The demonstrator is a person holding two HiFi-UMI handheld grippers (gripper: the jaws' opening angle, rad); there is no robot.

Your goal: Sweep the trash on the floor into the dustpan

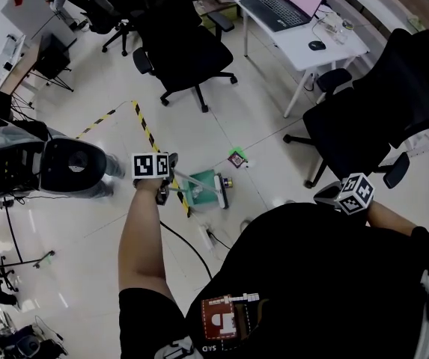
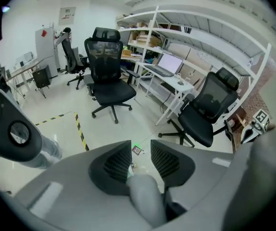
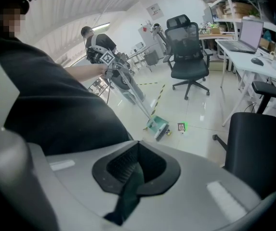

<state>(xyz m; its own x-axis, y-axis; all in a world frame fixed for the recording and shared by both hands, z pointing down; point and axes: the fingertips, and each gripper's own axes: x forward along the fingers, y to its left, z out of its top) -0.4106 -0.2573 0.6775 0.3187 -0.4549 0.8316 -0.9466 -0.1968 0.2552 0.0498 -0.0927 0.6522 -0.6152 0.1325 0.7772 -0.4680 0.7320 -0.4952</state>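
Green plastic catches my eye first: the dustpan (image 1: 203, 184) sits on the pale floor (image 1: 263, 129) at the end of the yellow-and-black tape (image 1: 145, 129), tipped up on its edge rather than lying flat. Its long grey handle (image 2: 145, 203) runs up into my left gripper (image 2: 141, 153), whose ribbed pads (image 2: 117, 162) stand wide apart with the thick handle clamped between them at their base.

My right gripper (image 3: 138, 150) hangs low at my right side, well apart from the dustpan. Its fingers are pressed together on a thin dark green strip (image 3: 128, 191) that trails back toward the camera; I cannot tell what the strip belongs to.

On the floor the trash (image 1: 236, 157), a small dark packet with a green scrap on it, lies near the dustpan's far side without touching it. A smaller brownish bit (image 1: 227, 182) lies just beside the pan's lip. A black office chair (image 1: 184, 47) stands beyond.
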